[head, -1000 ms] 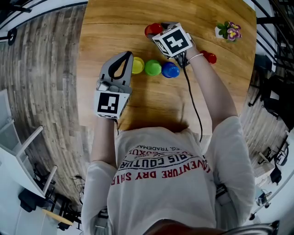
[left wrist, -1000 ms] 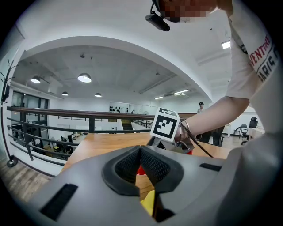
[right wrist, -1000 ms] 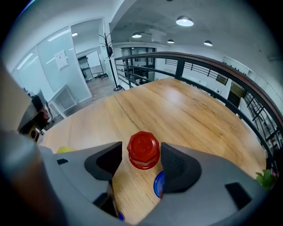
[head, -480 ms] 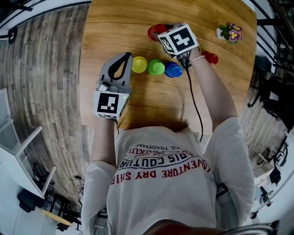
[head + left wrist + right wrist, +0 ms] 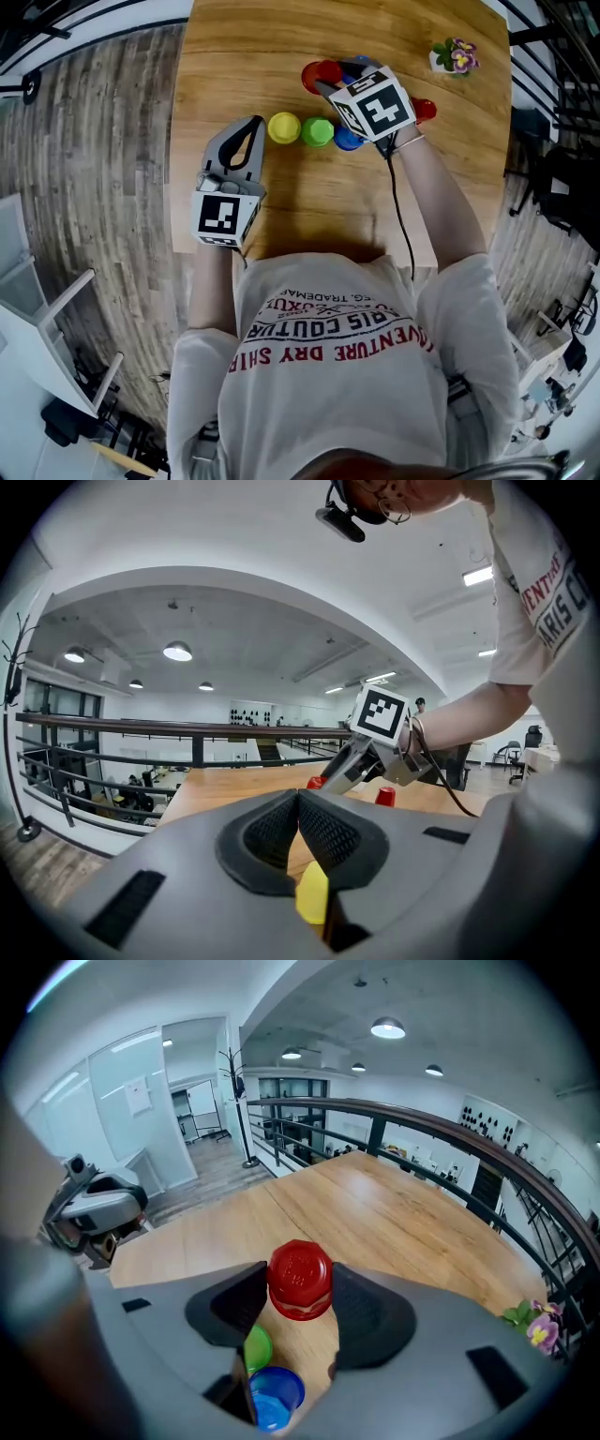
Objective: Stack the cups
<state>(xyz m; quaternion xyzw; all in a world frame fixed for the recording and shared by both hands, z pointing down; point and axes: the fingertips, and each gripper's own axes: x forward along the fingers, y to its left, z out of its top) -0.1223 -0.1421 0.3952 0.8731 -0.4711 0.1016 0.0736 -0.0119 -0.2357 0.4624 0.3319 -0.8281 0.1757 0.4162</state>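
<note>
My right gripper (image 5: 335, 79) is shut on an upside-down red cup (image 5: 320, 73) (image 5: 300, 1274), its pads on either side of it; the jaws have just been closing on that cup, which now hangs above the wooden table (image 5: 234, 56). Below it a yellow cup (image 5: 284, 127), a green cup (image 5: 318, 132) (image 5: 255, 1347) and a blue cup (image 5: 345, 141) (image 5: 275, 1397) stand in a row. A second red cup (image 5: 425, 110) sits to the right. My left gripper (image 5: 250, 123) (image 5: 298, 801) is shut on nothing, just left of the yellow cup (image 5: 312, 892).
A small pot of flowers (image 5: 456, 56) stands at the table's far right corner. The table's left edge (image 5: 178, 141) drops to a plank floor. A cable (image 5: 398, 216) trails from the right gripper toward the person.
The right gripper has closed on the red cup and lifted it off the table, toward the row of cups. The left gripper has drawn slightly away from the yellow cup.
</note>
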